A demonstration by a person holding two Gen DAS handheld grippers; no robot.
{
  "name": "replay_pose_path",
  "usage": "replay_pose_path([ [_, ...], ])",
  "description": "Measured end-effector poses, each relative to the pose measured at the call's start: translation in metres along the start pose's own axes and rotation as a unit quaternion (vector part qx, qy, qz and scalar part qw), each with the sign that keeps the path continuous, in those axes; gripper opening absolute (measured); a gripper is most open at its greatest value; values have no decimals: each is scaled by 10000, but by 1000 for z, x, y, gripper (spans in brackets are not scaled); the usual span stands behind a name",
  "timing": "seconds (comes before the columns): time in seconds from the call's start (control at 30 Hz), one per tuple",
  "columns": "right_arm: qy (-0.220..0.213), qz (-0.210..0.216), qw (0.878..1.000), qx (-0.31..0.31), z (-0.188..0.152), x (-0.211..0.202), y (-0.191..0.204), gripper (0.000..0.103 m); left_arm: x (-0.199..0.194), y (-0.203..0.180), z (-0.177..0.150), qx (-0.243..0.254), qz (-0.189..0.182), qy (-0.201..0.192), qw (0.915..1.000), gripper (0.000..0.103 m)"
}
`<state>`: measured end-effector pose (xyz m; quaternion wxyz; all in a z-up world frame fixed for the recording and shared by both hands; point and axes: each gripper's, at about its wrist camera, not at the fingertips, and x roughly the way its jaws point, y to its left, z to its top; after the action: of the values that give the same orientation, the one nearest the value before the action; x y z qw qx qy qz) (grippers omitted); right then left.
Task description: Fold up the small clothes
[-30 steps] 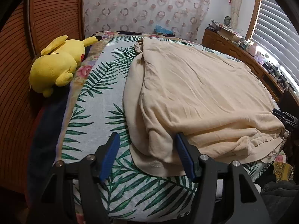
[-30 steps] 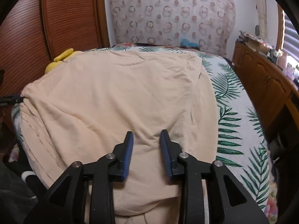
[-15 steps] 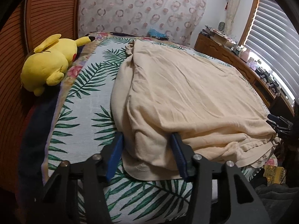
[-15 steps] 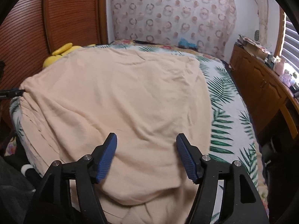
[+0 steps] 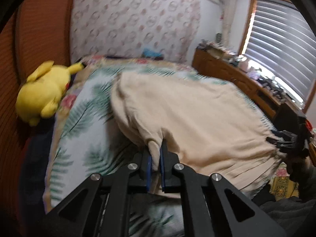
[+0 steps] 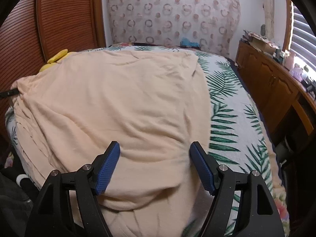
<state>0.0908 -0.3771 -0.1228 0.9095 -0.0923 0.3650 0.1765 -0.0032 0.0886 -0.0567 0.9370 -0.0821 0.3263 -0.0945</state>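
Left gripper (image 5: 155,159): jaws clamped on a pinched fold of the one beige garment (image 5: 193,114), drawn up off the palm-leaf bedspread (image 5: 79,130); right gripper (image 6: 155,163): jaws spread wide, having just been opening, poised above the garment's near hem with cloth below them but not pinched. Surroundings: one yellow plush toy (image 5: 42,93) by the wooden headboard (image 5: 11,63) at the bed's left edge, well apart from the garment, and one cluttered wooden dresser (image 6: 276,86) along the right side under the blinds (image 5: 280,39). Bare bedspread lies on both sides of the garment, whose lifted edge is blurred and probably still partly resting on the bed.
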Motion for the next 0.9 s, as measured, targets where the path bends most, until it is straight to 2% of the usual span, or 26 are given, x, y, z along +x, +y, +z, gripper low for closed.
replay_pose_path([
  [0.1, -56, -15, 9998, 174, 0, -8, -10, 76, 3, -29, 21, 350, -243, -129, 9990, 3],
  [0.23, -148, -38, 9992, 370, 0, -20, -24, 76, 18, -74, 49, 762, -755, -167, 9941, 3],
  [0.37, -234, -98, 9987, 445, 0, -32, -33, 76, 32, -127, 75, 1128, -1365, -179, 9840, 3],
  [0.53, -381, -201, 9976, 535, 0, -48, -43, 76, 49, -188, 95, 1562, -1836, -54, 9705, 3],
  [0.73, -460, -214, 9969, 598, -1, -57, -48, 76, 52, -237, 100, 1800, -2237, 159, 9578, 3],
  [0.83, -453, -178, 9969, 617, -2, -58, -48, 76, 49, -250, 89, 1748, -2294, 275, 9571, 3],
  [0.9, -444, -156, 9970, 619, -2, -58, -48, 76, 51, -253, 81, 1783, -2205, 372, 9582, 6],
])
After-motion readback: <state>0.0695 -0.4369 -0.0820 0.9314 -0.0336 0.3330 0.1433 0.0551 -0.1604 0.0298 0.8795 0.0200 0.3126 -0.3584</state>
